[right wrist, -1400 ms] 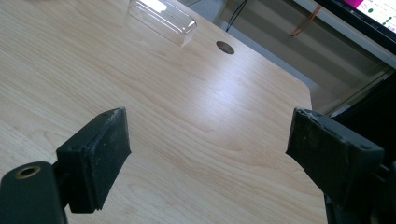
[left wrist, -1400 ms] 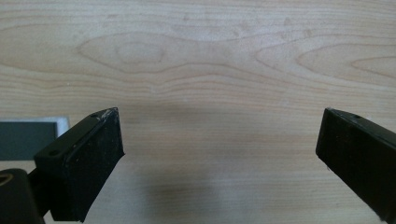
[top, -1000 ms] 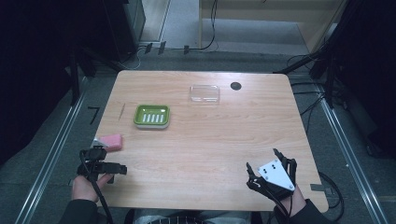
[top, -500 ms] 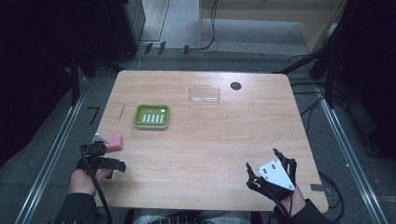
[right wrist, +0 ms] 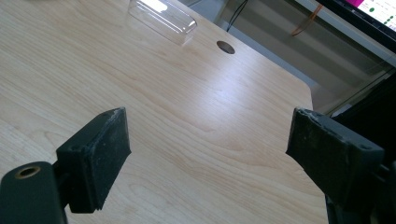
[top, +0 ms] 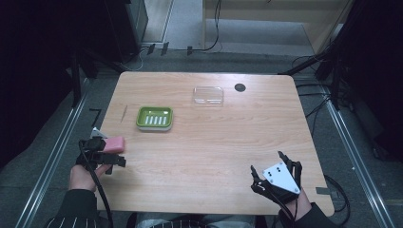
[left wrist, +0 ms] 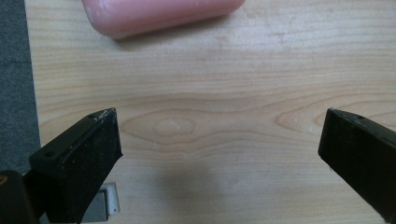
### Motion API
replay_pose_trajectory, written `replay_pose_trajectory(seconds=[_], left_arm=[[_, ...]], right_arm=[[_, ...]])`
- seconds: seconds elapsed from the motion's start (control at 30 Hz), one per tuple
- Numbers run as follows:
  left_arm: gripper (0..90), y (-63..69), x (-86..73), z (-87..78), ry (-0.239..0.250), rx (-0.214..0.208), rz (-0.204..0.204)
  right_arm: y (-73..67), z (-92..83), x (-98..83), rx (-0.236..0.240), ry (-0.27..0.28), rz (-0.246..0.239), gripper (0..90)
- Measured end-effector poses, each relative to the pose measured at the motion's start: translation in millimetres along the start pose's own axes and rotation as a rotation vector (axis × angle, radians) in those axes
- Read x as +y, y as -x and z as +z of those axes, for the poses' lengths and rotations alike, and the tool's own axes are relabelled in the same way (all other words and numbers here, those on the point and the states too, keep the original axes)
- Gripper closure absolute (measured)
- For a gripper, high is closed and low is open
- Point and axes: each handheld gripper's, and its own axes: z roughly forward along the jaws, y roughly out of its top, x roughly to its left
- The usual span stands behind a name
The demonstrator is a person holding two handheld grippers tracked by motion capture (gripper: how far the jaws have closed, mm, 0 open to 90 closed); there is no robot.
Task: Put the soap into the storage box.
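A pink soap bar (top: 114, 144) lies near the table's left edge; in the left gripper view the soap bar (left wrist: 159, 14) sits at the top, just ahead of the jaws and not between them. My left gripper (top: 105, 153) is open over bare wood, and so it appears in its own view (left wrist: 219, 135). A green soap dish (top: 154, 118) with a slotted insert stands farther in, empty. My right gripper (top: 273, 165) is open near the front right corner and holds nothing (right wrist: 208, 140). A clear plastic lid (top: 208, 95) lies at the back.
The wooden table (top: 214, 142) has a dark round hole (top: 240, 87) beside the clear lid (right wrist: 161, 18). In the left gripper view the table's left edge and grey floor (left wrist: 14, 70) lie close to the left jaw. Metal rails and cables run around the table.
My left gripper has moved forward, closer to the pink soap bar. The soap, the dish and the right gripper have stayed put.
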Motion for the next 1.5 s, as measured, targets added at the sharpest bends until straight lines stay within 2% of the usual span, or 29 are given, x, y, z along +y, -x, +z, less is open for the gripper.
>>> replay_pose_trajectory(seconds=[0.27,0.47,0.93,1.17,1.2,1.27,1.5], left_arm=[[0.0,-1.5,9.9,1.4,-0.002,0.0,-0.002],[0.0,-0.6,17.8,1.0,-0.005,0.022,0.014],[0.0,-5.7,36.7,0.2,0.011,0.001,0.002],[0.0,-7.8,47.3,3.4,0.016,0.013,-0.015],[0.0,-7.6,50.6,4.4,0.017,0.029,-0.012],[0.0,-7.7,52.1,4.8,0.02,0.03,-0.016],[0.0,-8.4,62.9,12.1,0.007,0.052,-0.02]], right_arm=[[0.3,0.0,-0.2,0.0,0.002,0.001,13.1],[0.2,0.0,-0.2,-0.001,0.001,0.003,13.1],[0.4,0.0,-0.2,0.001,0.002,0.002,13.1],[0.5,-0.1,-0.2,0.001,0.001,0.003,13.1],[0.4,-0.1,-0.2,0.001,0.001,0.004,13.1],[0.5,0.0,-0.2,0.001,0.002,0.002,13.1],[0.4,-0.1,-0.2,0.001,0.0,0.005,13.1]])
